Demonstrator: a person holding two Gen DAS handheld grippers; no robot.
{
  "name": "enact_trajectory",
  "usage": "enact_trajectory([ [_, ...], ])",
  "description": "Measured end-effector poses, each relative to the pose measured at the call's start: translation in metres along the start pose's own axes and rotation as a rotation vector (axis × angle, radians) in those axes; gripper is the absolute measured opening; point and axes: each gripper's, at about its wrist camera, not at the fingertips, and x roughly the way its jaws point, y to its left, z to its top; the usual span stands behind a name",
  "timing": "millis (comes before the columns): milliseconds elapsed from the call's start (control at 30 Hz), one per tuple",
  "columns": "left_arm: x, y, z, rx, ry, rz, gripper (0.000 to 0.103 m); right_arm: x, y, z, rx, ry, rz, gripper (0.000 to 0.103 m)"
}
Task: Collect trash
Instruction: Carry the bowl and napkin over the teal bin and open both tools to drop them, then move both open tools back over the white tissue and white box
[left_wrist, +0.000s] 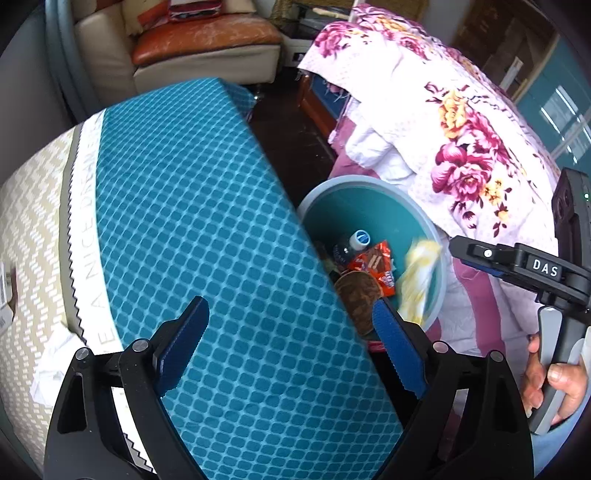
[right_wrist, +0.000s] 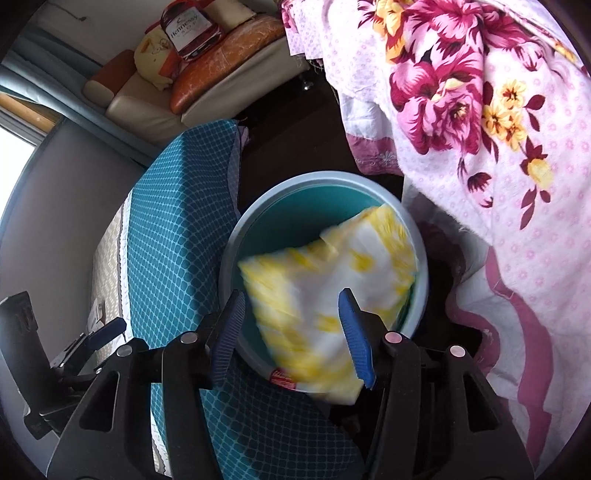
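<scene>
Fingers (right_wrist: 349, 325) of right gripper (right_wrist: 291, 325) parted; blurred yellow-white wrapper (right_wrist: 332, 273) loose over teal bin (right_wrist: 373, 181). Left gripper (left_wrist: 291, 343) wide open, empty, above blue mattress (left_wrist: 192, 206).

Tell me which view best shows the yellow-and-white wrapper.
The right wrist view: the yellow-and-white wrapper fills the frame's middle, blurred, over the bin, between the right gripper's open jaws. The left wrist view shows only a small blurred part at the bin's far wall.

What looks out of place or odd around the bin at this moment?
The yellow-and-white wrapper is blurred over the teal bin, loose between the open pads of the right tool, apparently dropping in. Nothing is spilled beside the bin. The left tool is open and empty.
</scene>
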Motion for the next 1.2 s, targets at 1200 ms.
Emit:
enact_trajectory([
  [1200, -0.083, 0.128, -0.074, -0.182, -0.115, -0.069, 0.094, 0.001, 0.173, -0.066, -0.248, 0.05, -0.074, 0.076],
])
